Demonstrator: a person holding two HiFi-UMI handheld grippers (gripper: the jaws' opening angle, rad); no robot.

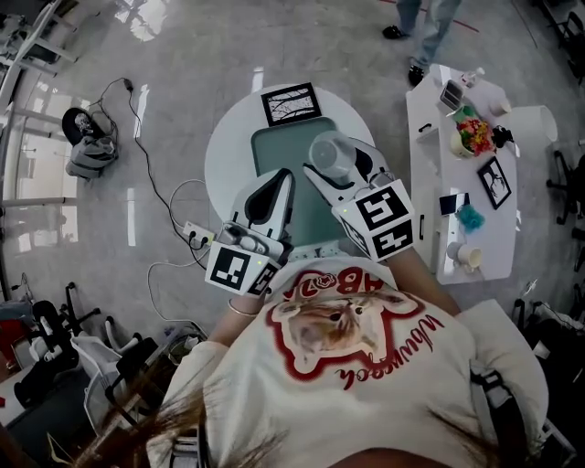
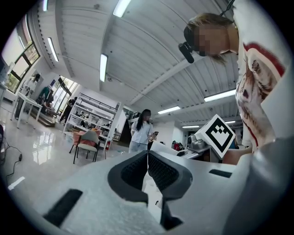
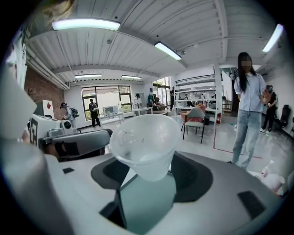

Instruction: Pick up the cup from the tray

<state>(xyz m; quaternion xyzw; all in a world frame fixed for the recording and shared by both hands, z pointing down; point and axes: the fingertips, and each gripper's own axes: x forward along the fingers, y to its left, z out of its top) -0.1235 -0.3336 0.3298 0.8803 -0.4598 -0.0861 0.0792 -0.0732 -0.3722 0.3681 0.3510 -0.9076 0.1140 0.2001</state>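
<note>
A clear plastic cup (image 1: 331, 155) (image 3: 146, 142) is held between the jaws of my right gripper (image 1: 335, 175) (image 3: 151, 173), which is shut on its lower part. The cup is upright with its mouth up, lifted above the green tray (image 1: 272, 154) (image 3: 147, 202) on the round white table (image 1: 227, 160). My left gripper (image 1: 280, 179) (image 2: 148, 170) hovers over the tray's left side with its jaws pressed together and nothing between them. In the right gripper view the left gripper (image 3: 76, 144) lies to the left of the cup.
A framed picture card (image 1: 291, 103) lies at the table's far edge. A long white side table (image 1: 430, 183) with small items stands to the right. Cables and a power strip (image 1: 196, 236) lie on the floor at left. A person (image 1: 425, 27) stands beyond the tables.
</note>
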